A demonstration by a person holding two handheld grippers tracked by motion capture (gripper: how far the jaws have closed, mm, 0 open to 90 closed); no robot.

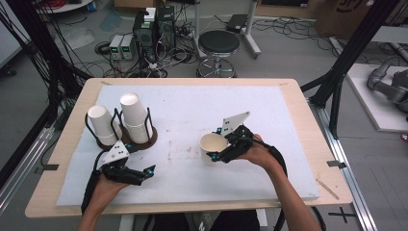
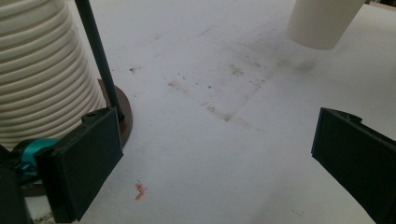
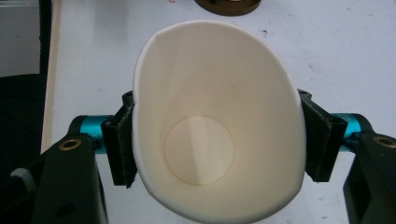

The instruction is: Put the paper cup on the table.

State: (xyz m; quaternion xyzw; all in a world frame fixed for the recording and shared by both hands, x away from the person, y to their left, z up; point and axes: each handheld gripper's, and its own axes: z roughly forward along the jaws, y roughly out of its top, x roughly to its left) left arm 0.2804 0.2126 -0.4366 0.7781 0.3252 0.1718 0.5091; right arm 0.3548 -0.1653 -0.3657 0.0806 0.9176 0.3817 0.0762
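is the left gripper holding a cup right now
No, the left gripper has its fingers spread apart over the bare white mat, with nothing between them; the cup stack stands off to one side.

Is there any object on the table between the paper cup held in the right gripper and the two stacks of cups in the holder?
Nothing visible. The white mat lies bare between the paper cup in the right gripper and the two stacks; the left gripper rests nearer the person, off that line.
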